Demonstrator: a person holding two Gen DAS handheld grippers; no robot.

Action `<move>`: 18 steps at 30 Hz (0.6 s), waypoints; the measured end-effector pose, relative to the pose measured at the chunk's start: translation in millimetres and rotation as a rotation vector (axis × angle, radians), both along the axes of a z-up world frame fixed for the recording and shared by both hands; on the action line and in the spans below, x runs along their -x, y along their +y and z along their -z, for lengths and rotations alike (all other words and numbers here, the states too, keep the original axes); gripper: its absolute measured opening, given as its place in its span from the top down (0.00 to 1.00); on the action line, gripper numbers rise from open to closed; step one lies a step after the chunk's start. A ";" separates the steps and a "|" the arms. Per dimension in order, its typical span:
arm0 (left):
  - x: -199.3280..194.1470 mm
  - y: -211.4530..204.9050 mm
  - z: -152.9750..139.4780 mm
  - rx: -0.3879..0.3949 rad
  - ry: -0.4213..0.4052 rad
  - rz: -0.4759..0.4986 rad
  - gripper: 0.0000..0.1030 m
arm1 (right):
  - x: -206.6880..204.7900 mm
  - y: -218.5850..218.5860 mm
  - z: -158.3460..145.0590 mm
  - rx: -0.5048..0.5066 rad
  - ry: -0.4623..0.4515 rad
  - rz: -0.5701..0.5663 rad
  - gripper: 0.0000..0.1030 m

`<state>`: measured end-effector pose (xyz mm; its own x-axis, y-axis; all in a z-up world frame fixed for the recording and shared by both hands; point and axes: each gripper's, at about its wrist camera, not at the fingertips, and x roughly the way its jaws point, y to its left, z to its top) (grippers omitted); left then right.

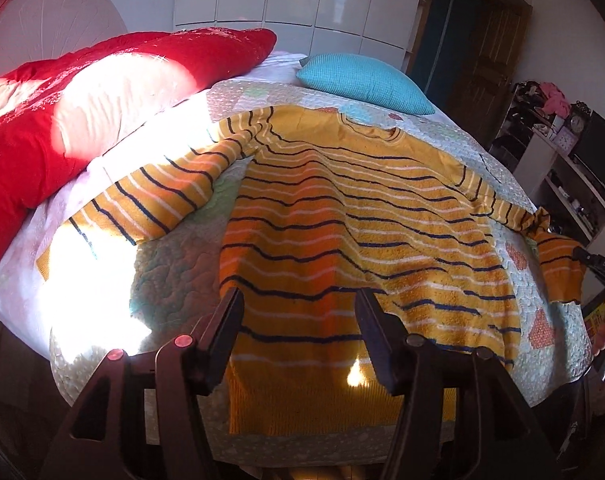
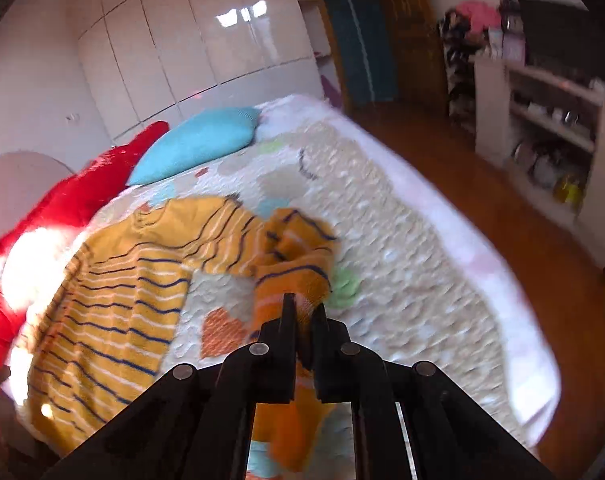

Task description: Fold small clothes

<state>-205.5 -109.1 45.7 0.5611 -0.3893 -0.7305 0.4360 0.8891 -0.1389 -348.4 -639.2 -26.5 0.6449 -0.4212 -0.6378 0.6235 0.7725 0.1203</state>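
Note:
A yellow sweater with navy and white stripes (image 1: 342, 216) lies spread flat on the bed, neck away from me, hem near me. My left gripper (image 1: 298, 300) is open just above the lower body of the sweater, holding nothing. My right gripper (image 2: 304, 308) is shut on the cuff of the right sleeve (image 2: 290, 256) and holds it lifted off the quilt. In the left wrist view that sleeve (image 1: 558, 268) hangs bunched at the far right beside the right gripper's tip (image 1: 598, 264). The left sleeve (image 1: 150, 204) lies stretched out flat.
The sweater lies on a patterned quilt (image 2: 402, 240) covering the bed. A red duvet (image 1: 42, 128) is piled on the left and a turquoise pillow (image 1: 366, 84) lies at the far end. White shelves (image 2: 550, 128) and wood floor (image 2: 482, 184) are on the right.

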 end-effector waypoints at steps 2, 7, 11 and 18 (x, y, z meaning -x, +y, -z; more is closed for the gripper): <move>1.2 -5.3 -1.8 -0.005 -0.016 0.006 0.43 | 11.3 -4.4 -24.6 0.153 0.052 0.050 0.92; 1.1 -9.4 5.6 0.002 0.006 0.010 0.38 | 41.5 -26.6 -28.2 0.282 0.141 0.214 0.19; -1.2 -7.5 13.7 -0.017 0.029 0.008 0.38 | 75.3 -51.4 0.5 0.033 0.021 0.193 0.20; -3.5 -0.2 20.4 0.000 0.058 -0.010 0.34 | 124.2 -52.0 75.5 -0.305 -0.135 0.218 0.20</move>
<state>-201.9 -109.3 25.3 0.5214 -0.3839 -0.7621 0.4184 0.8934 -0.1638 -472.6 -691.2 -102.0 0.6482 -0.3612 -0.6704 0.7314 0.5401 0.4162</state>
